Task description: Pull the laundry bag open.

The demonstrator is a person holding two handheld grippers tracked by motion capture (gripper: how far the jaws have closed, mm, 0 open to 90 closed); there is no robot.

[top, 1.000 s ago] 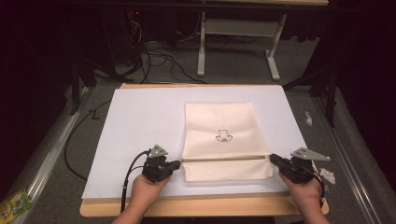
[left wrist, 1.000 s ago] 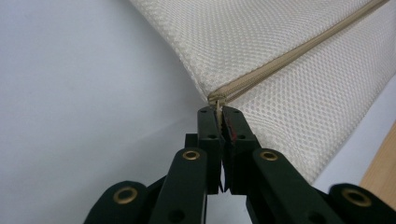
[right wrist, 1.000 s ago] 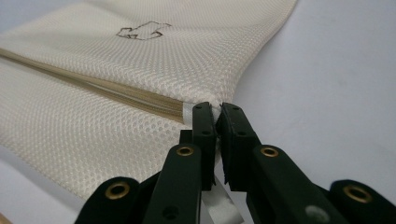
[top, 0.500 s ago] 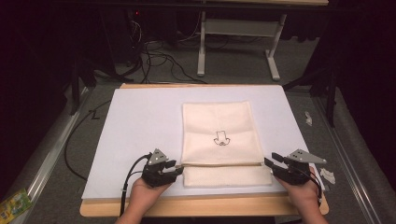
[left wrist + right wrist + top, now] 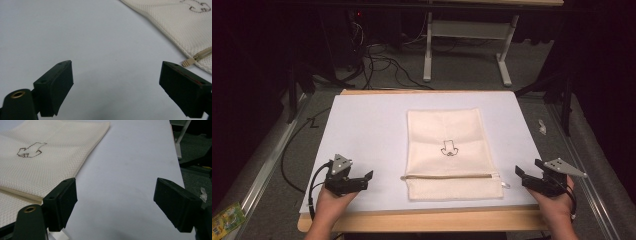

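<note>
Bag (image 5: 447, 150) lies flat mid-mat, zipper (image 5: 452, 176) nearest the person. Left gripper (image 5: 364, 179) and right gripper (image 5: 521, 176) flank it, jaws spread, gripping nothing. Risk: snagging the pull (apparently at right) would drag the bag askew.

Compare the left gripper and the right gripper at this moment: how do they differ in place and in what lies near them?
The left gripper sits off the left side of the cream zip bag, with a wide strip of white sheet between; the right gripper sits off the bag's right side, closer to its edge. The left gripper faces the zip's end stop; the right gripper faces the bag's folded edge. Both are open, hold nothing, and are clear of the bag.
</note>
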